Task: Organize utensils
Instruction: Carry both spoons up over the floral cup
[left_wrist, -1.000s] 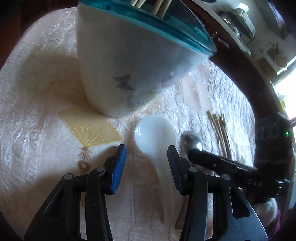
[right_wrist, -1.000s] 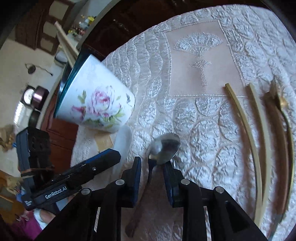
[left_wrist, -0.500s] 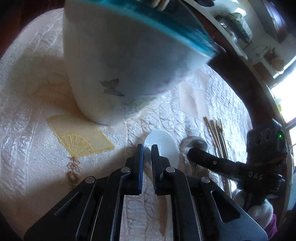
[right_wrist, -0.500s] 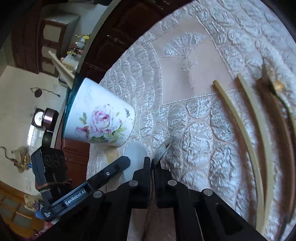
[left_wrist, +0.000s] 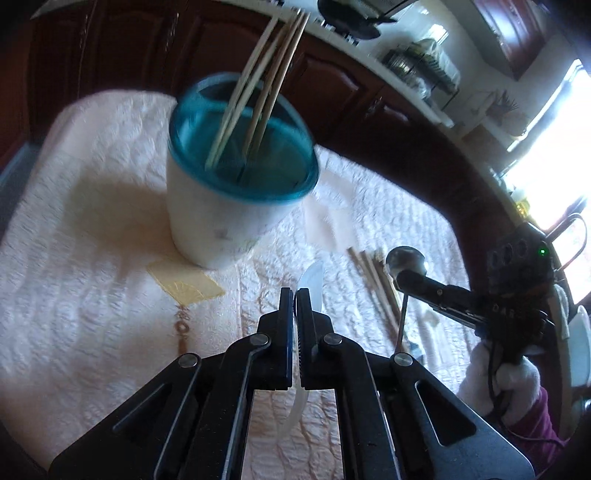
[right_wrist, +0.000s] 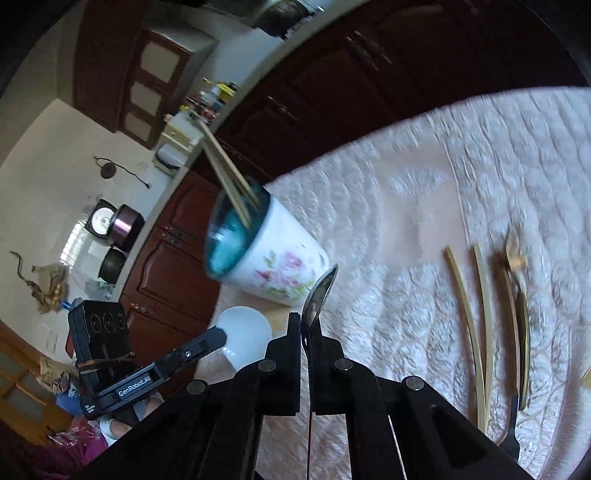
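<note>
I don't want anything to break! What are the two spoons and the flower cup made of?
White spoon: looks like milky plastic or glazed ceramic, smooth and faintly see-through. Metal spoon: shiny steel, mirror-like bowl. Flower cup: seemingly glossy white ceramic or plastic, printed pink flowers, teal inside.

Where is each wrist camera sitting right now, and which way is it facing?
Left wrist: rides the left gripper, looking along its shut fingers at the white spoon it holds; gloved right hand shows.
Right wrist: rides the right gripper, looking along fingers shut on the metal spoon; no hand clearly shows.
Shared: the floral cup with chopsticks, loose chopsticks, and each other's gripper.
</note>
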